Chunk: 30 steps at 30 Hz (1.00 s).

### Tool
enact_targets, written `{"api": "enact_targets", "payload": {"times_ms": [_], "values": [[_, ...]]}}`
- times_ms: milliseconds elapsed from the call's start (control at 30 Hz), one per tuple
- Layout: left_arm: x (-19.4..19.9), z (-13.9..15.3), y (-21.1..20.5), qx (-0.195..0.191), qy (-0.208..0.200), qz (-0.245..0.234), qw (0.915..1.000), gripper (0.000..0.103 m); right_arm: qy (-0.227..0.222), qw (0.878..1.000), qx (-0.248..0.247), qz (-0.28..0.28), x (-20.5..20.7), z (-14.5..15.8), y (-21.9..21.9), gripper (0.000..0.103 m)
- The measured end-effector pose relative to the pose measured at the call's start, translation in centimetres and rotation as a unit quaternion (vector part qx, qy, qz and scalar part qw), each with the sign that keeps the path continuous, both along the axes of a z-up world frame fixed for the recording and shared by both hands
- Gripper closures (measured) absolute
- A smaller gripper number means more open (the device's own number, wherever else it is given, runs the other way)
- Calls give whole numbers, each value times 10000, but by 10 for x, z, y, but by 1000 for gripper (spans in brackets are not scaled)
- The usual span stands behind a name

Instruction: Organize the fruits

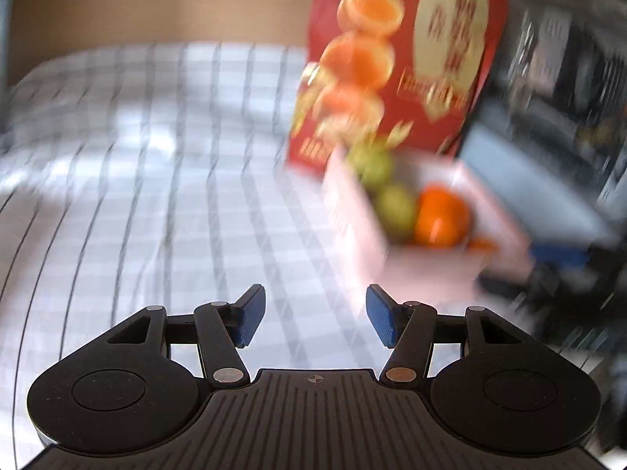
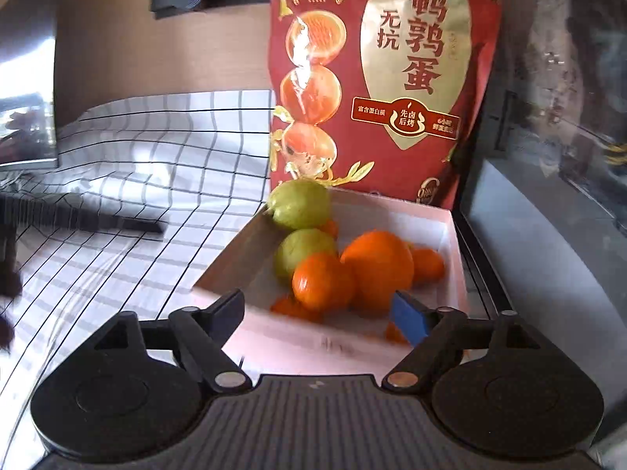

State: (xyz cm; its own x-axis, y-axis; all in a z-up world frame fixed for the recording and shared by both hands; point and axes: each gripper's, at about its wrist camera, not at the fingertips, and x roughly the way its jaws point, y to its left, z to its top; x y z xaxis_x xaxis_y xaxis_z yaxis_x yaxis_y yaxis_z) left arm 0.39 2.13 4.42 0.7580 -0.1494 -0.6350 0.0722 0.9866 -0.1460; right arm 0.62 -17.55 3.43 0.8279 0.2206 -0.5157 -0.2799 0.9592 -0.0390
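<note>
A pink-white box [image 2: 454, 235] holds two green fruits [image 2: 299, 203] and several oranges [image 2: 378, 266]. My right gripper [image 2: 319, 313] is open and empty, hovering over the box's near edge with its fingertips just short of the oranges. In the blurred left wrist view the same box [image 1: 352, 211] lies ahead to the right with green fruit [image 1: 395, 205] and an orange [image 1: 441, 215] inside. My left gripper [image 1: 313, 315] is open and empty above the checked cloth, left of the box.
A tall red snack bag [image 2: 376, 78] stands right behind the box; it also shows in the left wrist view [image 1: 392, 58]. A checked tablecloth [image 2: 137, 180] covers the table. A dark appliance [image 2: 548, 196] stands to the right. A dark object [image 2: 78, 215] lies on the cloth at left.
</note>
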Motion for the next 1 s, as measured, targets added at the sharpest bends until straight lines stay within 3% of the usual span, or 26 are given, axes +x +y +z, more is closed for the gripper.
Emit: {"api": "enact_targets", "payload": {"times_ms": [200,333,433,500,633,1000], "values": [[-33,-44,-26,741,-197,166,9969,41,569,9983,51,118,-22,-35,0,18],[-31,-52,-33,753,-244,244,9966,39,1006,9949,43,-46,-12,-63,4,17],[-20,-53,-34,708,-256,387,9964,38,881,9958,-136,-191,-12,-65,11,13],[-17,-54,-38,733,-250,445,9960,37,893,9951,-245,-333,-6,-67,13,0],[-13,-54,-41,770,-241,491,9955,34,999,9945,-11,-308,6,-70,4,0],[-13,-55,-41,750,-237,526,9955,33,606,9976,105,-303,6,-79,4,0]]}}
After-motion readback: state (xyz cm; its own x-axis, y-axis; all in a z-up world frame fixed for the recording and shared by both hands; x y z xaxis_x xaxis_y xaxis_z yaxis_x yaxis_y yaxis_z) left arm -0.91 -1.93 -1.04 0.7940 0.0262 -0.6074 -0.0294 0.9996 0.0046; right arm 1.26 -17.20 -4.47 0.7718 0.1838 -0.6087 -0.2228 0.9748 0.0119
